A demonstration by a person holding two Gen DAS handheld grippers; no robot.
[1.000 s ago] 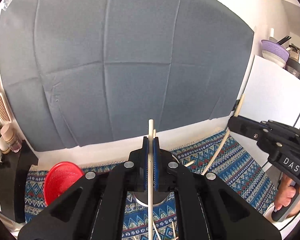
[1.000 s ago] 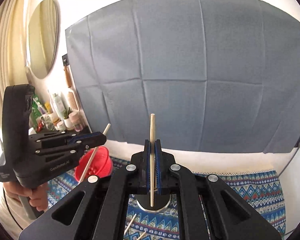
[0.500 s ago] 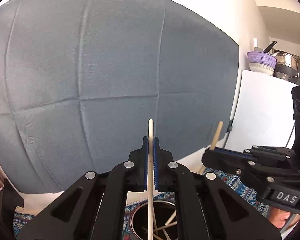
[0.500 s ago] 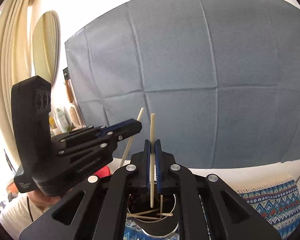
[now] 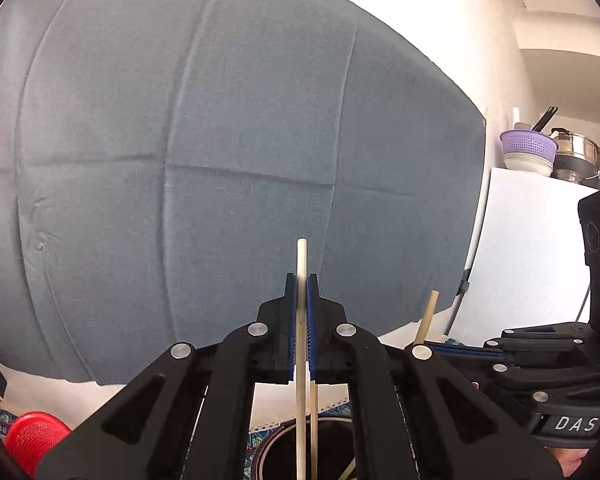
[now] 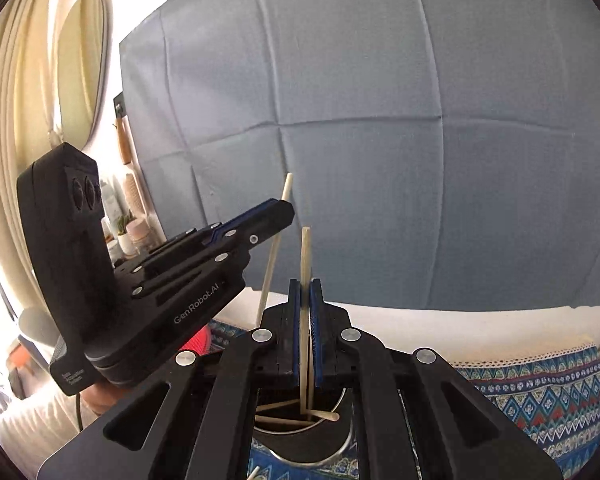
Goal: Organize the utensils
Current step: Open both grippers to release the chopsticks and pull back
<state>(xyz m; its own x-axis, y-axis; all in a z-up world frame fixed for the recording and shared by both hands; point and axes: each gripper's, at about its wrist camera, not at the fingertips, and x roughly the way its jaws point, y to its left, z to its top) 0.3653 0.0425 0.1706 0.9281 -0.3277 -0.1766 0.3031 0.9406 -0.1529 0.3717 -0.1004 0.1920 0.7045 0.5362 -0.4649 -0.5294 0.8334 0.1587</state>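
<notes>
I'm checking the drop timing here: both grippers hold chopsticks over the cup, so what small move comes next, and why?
Probably open the left gripper: its chopstick stands upright with the lower end already inside the metal cup, so it should drop in.

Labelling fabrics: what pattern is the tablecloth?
Blue geometric tablecloth with red and white diamonds; right wrist view.

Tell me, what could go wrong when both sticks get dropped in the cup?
1. Both chopsticks hang over one metal cup: the left gripper with its chopstick and the right gripper with its chopstick are close together and might bump.
2. Crossed sticks already inside could block a falling one, leaving it leaning or tipping out.
</notes>
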